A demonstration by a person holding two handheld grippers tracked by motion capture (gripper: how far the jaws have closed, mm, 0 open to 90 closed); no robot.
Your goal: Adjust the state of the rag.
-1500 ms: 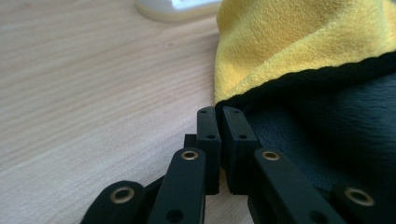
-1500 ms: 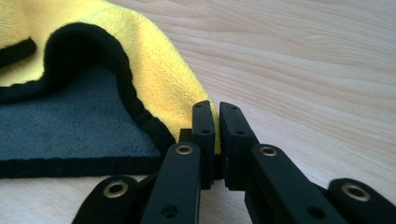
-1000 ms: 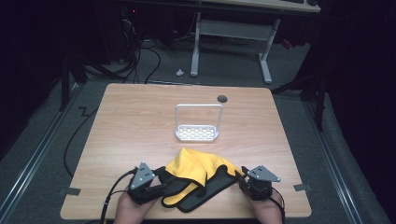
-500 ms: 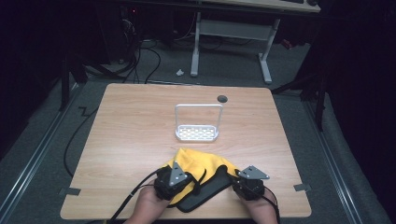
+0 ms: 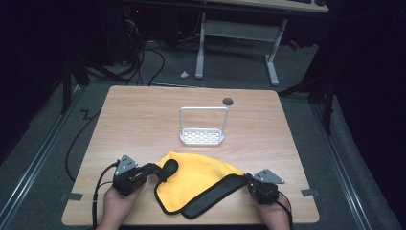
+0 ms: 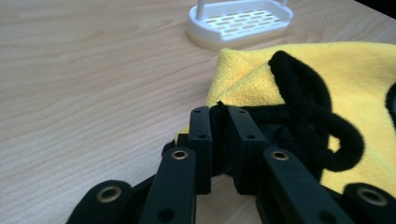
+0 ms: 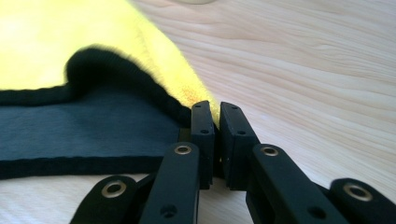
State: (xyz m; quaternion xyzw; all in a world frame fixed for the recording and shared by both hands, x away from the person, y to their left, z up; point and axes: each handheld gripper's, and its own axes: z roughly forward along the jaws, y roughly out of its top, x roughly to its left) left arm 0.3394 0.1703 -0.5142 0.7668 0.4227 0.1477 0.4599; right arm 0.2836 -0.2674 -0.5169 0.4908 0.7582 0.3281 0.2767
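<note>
A yellow cloth (image 5: 201, 179) with a black backing and black edging lies at the near middle of the wooden table (image 5: 143, 115). Its front edge is folded over, showing the black side (image 5: 215, 194). My left gripper (image 5: 160, 171) is shut on the cloth's left corner (image 6: 219, 112), where the black edging bunches up. The yellow cloth (image 6: 355, 79) spreads to the right past that left gripper (image 6: 218, 119). My right gripper (image 5: 249, 182) is shut on the right corner of the cloth (image 7: 187, 93); the right gripper (image 7: 217, 114) pinches the thin edge between its jaws.
A white perforated tray with a hoop handle (image 5: 202, 136) stands at mid table behind the cloth, seen again as the white tray (image 6: 240, 21). A dark round hole (image 5: 228, 101) sits near the far edge. Desk legs and cables lie on the floor beyond.
My left gripper has pulled the cloth's left corner out to the left, after having been nearer the middle. The cloth now lies spread wider. The right gripper moved slightly right.
</note>
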